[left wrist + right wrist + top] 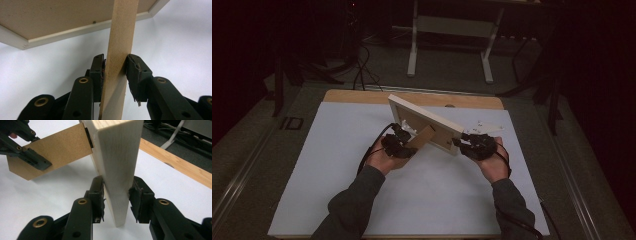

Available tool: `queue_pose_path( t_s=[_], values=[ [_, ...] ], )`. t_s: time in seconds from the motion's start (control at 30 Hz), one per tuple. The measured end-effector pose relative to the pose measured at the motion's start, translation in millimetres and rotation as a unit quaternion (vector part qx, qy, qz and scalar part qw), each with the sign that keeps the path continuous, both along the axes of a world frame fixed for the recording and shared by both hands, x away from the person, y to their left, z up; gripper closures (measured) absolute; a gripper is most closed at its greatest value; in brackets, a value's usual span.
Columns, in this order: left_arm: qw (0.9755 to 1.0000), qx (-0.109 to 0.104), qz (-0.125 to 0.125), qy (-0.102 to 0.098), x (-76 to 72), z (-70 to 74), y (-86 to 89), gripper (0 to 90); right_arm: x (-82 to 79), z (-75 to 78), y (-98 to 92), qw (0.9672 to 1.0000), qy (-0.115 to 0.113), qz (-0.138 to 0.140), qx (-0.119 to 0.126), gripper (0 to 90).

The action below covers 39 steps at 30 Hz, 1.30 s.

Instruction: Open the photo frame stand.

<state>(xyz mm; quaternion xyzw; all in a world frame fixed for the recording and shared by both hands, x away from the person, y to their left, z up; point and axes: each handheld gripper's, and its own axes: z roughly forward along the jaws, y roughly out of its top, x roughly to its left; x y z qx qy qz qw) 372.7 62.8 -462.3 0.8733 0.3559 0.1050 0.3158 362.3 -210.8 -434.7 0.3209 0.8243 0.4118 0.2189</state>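
Frame [424, 121]: pale wood, brown back, stand [421, 137] swung out, held tilted above table [337, 165]. Left gripper [403, 141] clamps stand; right gripper [464, 141] clamps frame's right edge.

Right gripper [116, 195] clamps pale wooden frame [118, 162] edge; left gripper [30, 157] grips brown stand [55, 150].

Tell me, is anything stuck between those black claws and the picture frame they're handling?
Nothing visible. The left gripper pinches the frame's brown stand directly, and the right gripper clamps the pale wooden frame edge itself.
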Motion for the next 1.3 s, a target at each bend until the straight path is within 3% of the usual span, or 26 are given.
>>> queue_pose_path(
  t_s=[1.3],
  values=[
    [1.0000,0.004,-0.002,-0.006,-17.1,-20.0,6.0,69.7,-21.8,-5.9,13.4,0.9991,-0.024,0.018,-0.029,64.2]
  ],
)
